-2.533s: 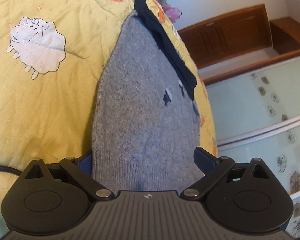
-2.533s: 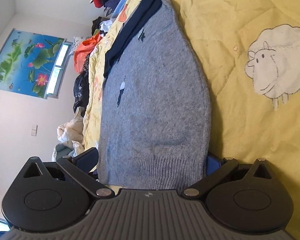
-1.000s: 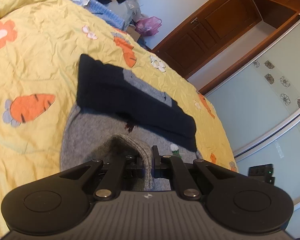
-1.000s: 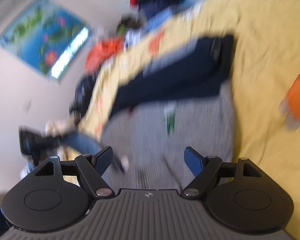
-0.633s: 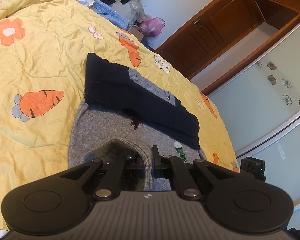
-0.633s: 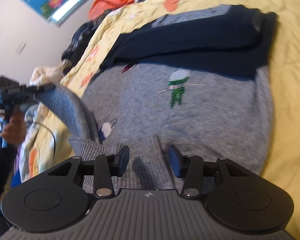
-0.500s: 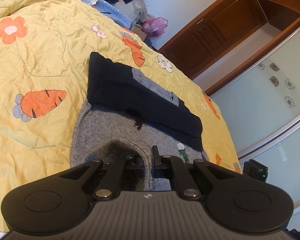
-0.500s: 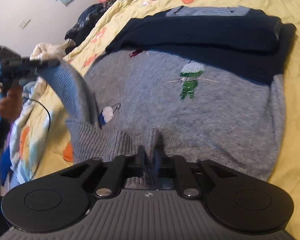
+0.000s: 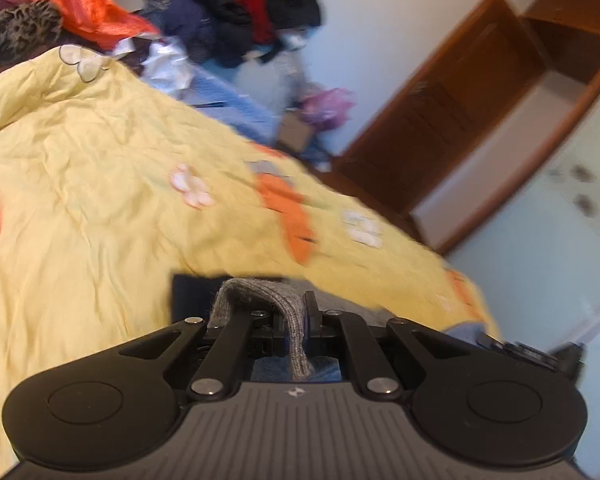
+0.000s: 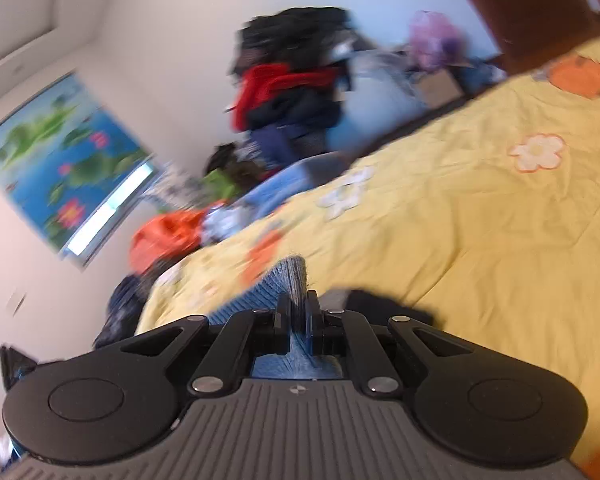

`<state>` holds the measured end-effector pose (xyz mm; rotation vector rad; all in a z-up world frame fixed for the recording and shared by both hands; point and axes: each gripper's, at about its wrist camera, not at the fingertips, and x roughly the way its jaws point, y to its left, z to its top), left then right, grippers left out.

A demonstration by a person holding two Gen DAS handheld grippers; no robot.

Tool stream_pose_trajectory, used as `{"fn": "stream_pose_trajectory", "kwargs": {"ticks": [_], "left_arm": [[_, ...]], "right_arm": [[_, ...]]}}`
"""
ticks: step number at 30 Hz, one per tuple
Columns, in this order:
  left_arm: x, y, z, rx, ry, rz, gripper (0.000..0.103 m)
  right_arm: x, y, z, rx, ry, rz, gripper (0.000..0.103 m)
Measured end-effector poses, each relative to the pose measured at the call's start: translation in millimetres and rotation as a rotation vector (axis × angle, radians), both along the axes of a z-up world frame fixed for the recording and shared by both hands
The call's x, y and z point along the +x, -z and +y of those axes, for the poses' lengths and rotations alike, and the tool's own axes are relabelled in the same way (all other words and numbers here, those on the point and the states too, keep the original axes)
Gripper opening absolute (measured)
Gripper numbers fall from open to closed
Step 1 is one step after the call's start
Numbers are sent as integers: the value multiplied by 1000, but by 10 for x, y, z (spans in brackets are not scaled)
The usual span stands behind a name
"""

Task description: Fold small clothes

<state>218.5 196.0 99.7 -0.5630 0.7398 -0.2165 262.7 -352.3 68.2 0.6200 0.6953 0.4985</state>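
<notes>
Both tongs clamped tight! The left gripper (image 9: pixel 299 320) has its jaws pinched on a fold of the grey sweater (image 9: pixel 260 300), the ribbed hem looping up toward 11 o'clock over the fingers. The right gripper (image 10: pixel 296 316) is squeezed on the same sweater, knit fanning up at 12 o'clock between the pads. A dark strip of the garment lies just past the jaws on the yellow quilt (image 9: pixel 100 200). Clothes pile (image 9: pixel 236 8) at 12 o'clock, blurred.
</notes>
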Motion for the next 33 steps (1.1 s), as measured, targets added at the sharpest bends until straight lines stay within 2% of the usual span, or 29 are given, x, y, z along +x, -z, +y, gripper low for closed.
{"fn": "stream_pose_trajectory", "kwargs": {"ticks": [4,6,7,8,9,10,11,12,14,15,17,20,22,24,26,27,29,31,32,33], "left_arm": [[615,306,-57,67,-34,84,6],[789,388,-62,44,-56,126,8],[820,387,-65,36,-61,113,9],[822,372,-69,41,-64,101,16],[818,352,-61,44,-76,107,36],[779,334,-28,32,-97,109,52],[689,292,16,30,-138,81,82],[543,233,59,52,-201,32,95],[213,109,156,126,-317,-53,98],[69,87,194,158,-343,-60,98],[-212,121,211,197,-330,-25,98],[-672,349,81,202,-235,55,98],[-1001,527,-31,153,-190,82,98],[-1310,719,-74,33,-176,125,98],[-1552,885,-80,-97,-202,156,97],[-1661,916,-83,-140,-221,134,97],[-1706,960,-93,-204,-234,132,97],[-1651,963,-112,-236,-248,128,97],[-1593,977,-126,-250,-251,132,94],[-1526,988,-139,-257,-256,134,87]], "right_arm": [[380,397,148,-100,50,85,10],[428,513,207,-129,71,95,12],[407,553,226,-123,85,99,19],[418,588,263,-122,93,122,39],[408,595,257,-119,91,153,53],[328,558,233,-91,93,127,65],[227,500,217,-86,117,94,74],[104,420,205,-101,136,58,74],[-130,290,162,-103,123,7,74],[-254,248,131,-95,109,1,74],[-543,177,63,-105,96,-5,74],[-1049,182,-55,-137,116,9,74],[-1353,266,-141,-130,128,55,75],[-1650,388,-205,-98,146,105,75],[-1897,494,-213,-77,153,141,75],[-1999,534,-208,-72,161,153,75],[-2167,579,-191,-31,166,145,77],[-2210,595,-162,-1,173,152,78],[-2196,604,-136,11,176,156,78],[-2172,621,-106,35,181,165,78]]}}
